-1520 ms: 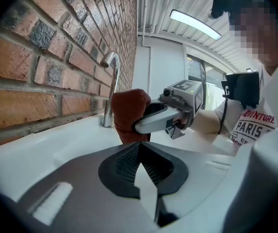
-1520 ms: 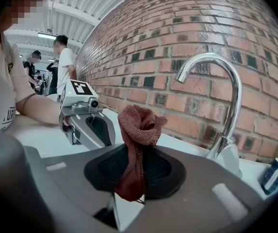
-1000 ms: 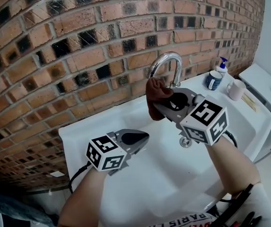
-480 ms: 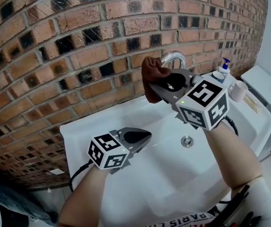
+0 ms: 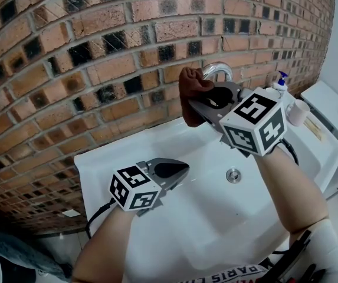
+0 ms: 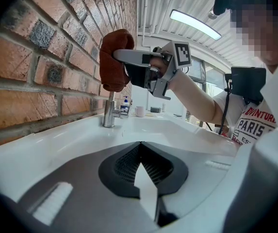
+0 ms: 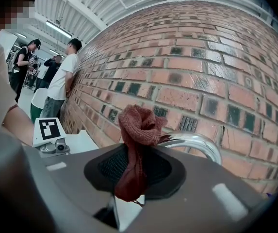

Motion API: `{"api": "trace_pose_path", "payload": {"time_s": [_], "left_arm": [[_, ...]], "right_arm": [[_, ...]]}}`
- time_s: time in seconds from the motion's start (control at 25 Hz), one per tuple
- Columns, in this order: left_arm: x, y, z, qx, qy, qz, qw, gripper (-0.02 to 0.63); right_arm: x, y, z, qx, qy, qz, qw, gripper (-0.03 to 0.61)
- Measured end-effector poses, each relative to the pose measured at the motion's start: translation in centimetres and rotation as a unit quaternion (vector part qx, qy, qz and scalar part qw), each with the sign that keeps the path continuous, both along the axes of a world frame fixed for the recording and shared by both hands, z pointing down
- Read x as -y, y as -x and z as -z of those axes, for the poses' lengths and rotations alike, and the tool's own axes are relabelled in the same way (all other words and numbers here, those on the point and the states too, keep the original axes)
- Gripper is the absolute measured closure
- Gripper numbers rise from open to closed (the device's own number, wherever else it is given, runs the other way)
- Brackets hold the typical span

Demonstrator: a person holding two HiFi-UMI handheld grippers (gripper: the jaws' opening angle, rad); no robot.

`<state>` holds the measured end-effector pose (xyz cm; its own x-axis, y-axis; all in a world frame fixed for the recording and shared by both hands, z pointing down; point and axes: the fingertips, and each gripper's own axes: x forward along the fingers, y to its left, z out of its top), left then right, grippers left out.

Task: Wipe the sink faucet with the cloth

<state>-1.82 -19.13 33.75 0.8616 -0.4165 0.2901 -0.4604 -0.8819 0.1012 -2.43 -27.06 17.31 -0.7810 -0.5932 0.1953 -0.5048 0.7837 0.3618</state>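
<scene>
The chrome faucet point(image 5: 217, 69) arches over the white sink point(image 5: 174, 199) against the brick wall; its curved spout point(image 7: 197, 142) shows just behind the cloth in the right gripper view. My right gripper point(image 5: 199, 106) is shut on a reddish-brown cloth point(image 5: 191, 93), bunched at the jaw tips and held up by the top of the arch. The cloth point(image 6: 115, 59) hangs above the faucet's base point(image 6: 109, 114) in the left gripper view. My left gripper point(image 5: 177, 171) is shut with nothing in it, low over the sink's left side.
A soap bottle point(image 5: 280, 81) and a white mug point(image 5: 297, 112) stand on the counter at the right. The drain point(image 5: 233, 175) lies in the basin's middle. The brick wall point(image 5: 98, 52) is close behind the faucet. People point(image 7: 61, 76) stand far off.
My right gripper has lifted the cloth from beside the faucet's neck up to the top of the arch. The left gripper has barely moved.
</scene>
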Motion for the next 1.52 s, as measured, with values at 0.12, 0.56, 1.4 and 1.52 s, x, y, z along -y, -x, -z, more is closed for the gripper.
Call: {"api": "trace_pose_path", "payload": {"time_s": [0.12, 0.56, 1.4, 1.52], "left_arm": [[-0.1, 0.0, 0.0, 0.000, 0.000, -0.002, 1.0000, 0.614], [-0.1, 0.0, 0.0, 0.001, 0.001, -0.003, 1.0000, 0.614], [-0.1, 0.0, 0.0, 0.002, 0.002, -0.003, 1.0000, 0.614], [-0.1, 0.0, 0.0, 0.002, 0.002, -0.003, 1.0000, 0.614]], "right_arm": [[0.0, -0.1, 0.2, -0.006, 0.003, -0.001, 1.000, 0.491], [0.5, -1.8, 3.8, 0.007, -0.024, -0.022, 0.999, 0.489], [3.8, -7.7, 7.4, 0.043, -0.045, -0.084, 0.994, 0.489], [4.6, -8.9, 7.2, 0.053, -0.043, -0.100, 0.993, 0.489]]}}
